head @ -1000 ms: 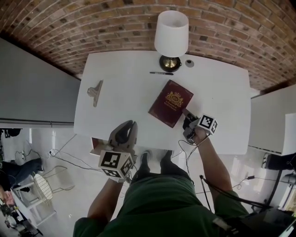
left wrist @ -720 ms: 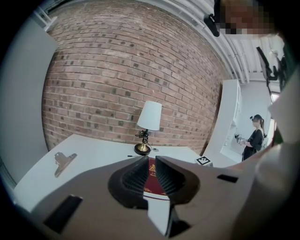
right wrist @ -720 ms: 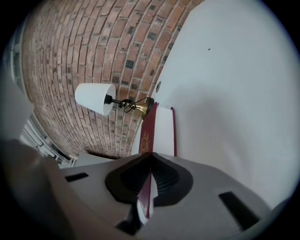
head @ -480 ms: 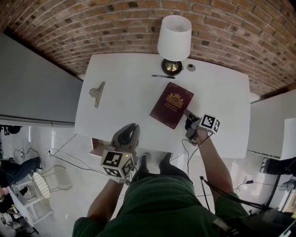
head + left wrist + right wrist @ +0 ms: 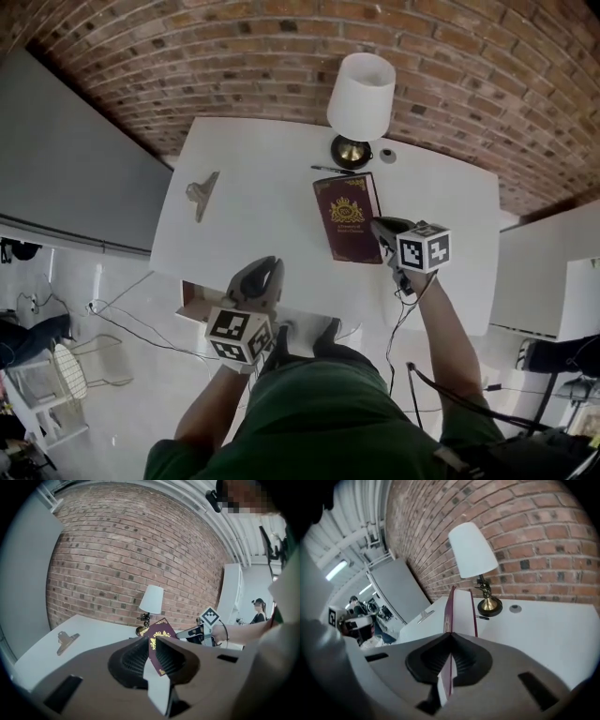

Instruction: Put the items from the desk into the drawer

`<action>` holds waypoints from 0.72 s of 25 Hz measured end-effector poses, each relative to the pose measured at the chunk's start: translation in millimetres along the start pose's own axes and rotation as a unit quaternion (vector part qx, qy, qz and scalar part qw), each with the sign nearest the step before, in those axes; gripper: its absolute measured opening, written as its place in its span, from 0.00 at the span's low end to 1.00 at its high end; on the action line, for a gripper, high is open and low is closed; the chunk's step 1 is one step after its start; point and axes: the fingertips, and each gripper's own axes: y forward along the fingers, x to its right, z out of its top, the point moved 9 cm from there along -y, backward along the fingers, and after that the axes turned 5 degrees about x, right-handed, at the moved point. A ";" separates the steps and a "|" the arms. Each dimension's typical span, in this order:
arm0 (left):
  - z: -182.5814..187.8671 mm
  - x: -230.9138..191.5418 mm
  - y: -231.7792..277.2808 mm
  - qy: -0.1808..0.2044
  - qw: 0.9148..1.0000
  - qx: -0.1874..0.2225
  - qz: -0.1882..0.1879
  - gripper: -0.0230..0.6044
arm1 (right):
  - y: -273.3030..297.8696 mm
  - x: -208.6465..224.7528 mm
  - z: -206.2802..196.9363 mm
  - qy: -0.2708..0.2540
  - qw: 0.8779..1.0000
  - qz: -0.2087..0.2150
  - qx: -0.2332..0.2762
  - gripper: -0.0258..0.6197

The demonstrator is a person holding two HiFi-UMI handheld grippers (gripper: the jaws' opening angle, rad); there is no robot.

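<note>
We judge the step in hand to be the carry of the first item. The right gripper [image 5: 379,226] has its jaws pressed together on the near right corner of the maroon book [image 5: 345,217]. In the right gripper view the cover runs edge-on straight between the pads. The book appears lifted clear of the white desk [image 5: 253,202], tilted up in front of the lamp [image 5: 361,89], though we cannot see whether its far edge touches the top.

The next move, as we read it, calls for swinging the book left and towards us, to the drawer [image 5: 194,298], which appears pulled out below the near left edge of the desk. The book is held only at one corner, so it may sag or twist in that pinch. It will likely need levelling before it goes in flat.

The right forearm reaches out from the body over the near edge of the desk. Its marker cube faces up and its jaws point away and to the left, angled downward. The left gripper [image 5: 267,267] hangs at the near edge beside the drawer, pointing across the desk, its jaws a little apart with nothing gripped.

A binder clip [image 5: 200,192] lies at the far left. A pen [image 5: 330,170] and a small round thing [image 5: 387,156] lie by the lamp's base, all not yet put away.
</note>
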 end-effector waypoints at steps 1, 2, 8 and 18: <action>1.3 -0.5 -2.2 -0.001 1.000 0.002 0.003 0.10 | -0.4 -6.4 5.0 -0.029 1.000 0.001 -0.010 0.05; 2.3 -1.4 -4.5 -0.001 1.000 0.005 0.006 0.10 | -0.1 -12.9 9.6 -0.058 0.998 0.002 -0.020 0.05; -0.8 -6.3 -23.7 -0.008 0.999 0.017 0.038 0.10 | 12.9 -47.1 24.1 -0.215 0.974 0.005 -0.077 0.05; -17.2 -23.1 -79.4 -0.044 0.991 0.034 0.124 0.10 | 50.1 -102.5 42.4 -0.264 0.956 0.082 -0.096 0.05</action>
